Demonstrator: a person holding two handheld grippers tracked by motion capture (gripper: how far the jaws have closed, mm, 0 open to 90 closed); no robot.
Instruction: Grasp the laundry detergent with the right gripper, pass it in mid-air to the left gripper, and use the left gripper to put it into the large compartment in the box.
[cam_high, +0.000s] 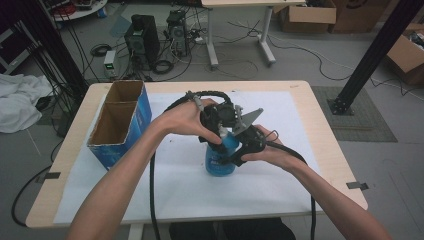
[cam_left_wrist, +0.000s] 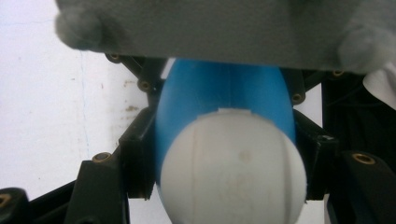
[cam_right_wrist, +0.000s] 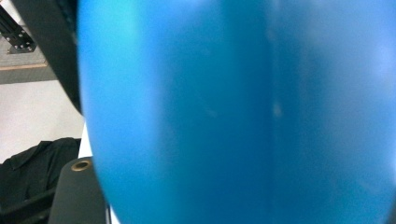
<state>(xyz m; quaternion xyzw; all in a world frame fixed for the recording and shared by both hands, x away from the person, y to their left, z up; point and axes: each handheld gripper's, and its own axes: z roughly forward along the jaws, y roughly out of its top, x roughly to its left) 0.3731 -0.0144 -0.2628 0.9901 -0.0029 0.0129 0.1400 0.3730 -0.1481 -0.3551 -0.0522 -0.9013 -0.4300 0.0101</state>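
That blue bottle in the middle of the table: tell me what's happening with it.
A person is working on the blue bottle with both grippers. It stands upright on the white sheet. The left gripper comes down from above, jaws closed on either side of the white cap. The right gripper presses against the bottle's body from the side. An open blue cardboard box stands apart, to the left.

— That bottle (cam_high: 220, 160) is bright blue, its cap (cam_left_wrist: 233, 168) white.
— Both grippers black. The box (cam_high: 120, 125) is blue outside, brown inside; the sheet (cam_high: 280, 180) is plain white.
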